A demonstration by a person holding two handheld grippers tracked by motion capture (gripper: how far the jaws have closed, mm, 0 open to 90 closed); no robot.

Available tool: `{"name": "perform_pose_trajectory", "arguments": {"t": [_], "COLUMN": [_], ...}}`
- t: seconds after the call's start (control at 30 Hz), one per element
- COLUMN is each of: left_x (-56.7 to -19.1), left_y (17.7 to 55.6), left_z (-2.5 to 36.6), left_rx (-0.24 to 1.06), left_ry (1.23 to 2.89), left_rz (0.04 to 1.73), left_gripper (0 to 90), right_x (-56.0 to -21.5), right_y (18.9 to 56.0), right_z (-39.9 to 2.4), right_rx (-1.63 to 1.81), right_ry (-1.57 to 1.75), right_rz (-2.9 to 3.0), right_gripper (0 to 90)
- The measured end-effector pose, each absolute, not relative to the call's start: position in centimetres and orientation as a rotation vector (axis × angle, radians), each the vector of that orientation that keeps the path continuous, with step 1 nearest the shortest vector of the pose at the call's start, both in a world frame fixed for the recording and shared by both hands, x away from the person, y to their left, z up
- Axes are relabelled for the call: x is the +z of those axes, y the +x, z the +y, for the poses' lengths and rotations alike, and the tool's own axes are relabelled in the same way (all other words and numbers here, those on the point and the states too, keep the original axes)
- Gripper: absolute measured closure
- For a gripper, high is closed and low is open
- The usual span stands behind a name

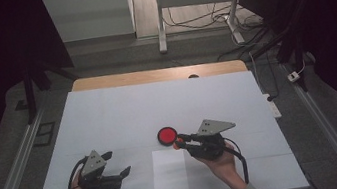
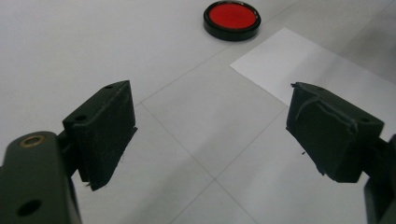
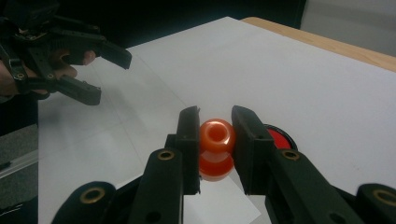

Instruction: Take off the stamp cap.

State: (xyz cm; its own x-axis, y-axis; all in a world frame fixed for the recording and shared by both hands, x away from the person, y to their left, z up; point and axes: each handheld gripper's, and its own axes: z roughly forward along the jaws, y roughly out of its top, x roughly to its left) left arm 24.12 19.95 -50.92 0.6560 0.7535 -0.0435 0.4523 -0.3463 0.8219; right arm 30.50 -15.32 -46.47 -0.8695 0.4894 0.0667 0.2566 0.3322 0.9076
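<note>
Jaws of the right gripper [image 3: 215, 144] are clamped on an orange stamp [image 3: 216, 148], held just beside the red ink pad [image 1: 167, 135] above the white paper [image 1: 169, 172]. The left gripper [image 1: 114, 164] rests open, empty.

High overhead, two close gripper views; shared red disc [image 1: 166, 135].

I see a glossy orange waisted plastic piece [image 3: 215, 148], upright with its hollow top showing, just beside a round red black-rimmed disc [image 1: 166, 135].
</note>
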Motion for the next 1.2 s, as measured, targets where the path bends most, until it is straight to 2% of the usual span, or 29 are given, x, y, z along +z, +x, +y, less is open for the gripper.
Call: {"name": "perform_pose_trajectory", "arguments": {"t": [1.2], "left_x": [-49.5], "left_y": [26.4], "left_z": [14.3], "left_rx": [0.364], "left_ry": [2.078], "left_rz": [0.777], "left_gripper": [17.4], "right_x": [-46.7], "right_y": [30.6], "right_z": [-15.1], "right_rx": [1.554], "right_ry": [0.675], "right_rz": [2.385], "right_gripper": [73.4]}}
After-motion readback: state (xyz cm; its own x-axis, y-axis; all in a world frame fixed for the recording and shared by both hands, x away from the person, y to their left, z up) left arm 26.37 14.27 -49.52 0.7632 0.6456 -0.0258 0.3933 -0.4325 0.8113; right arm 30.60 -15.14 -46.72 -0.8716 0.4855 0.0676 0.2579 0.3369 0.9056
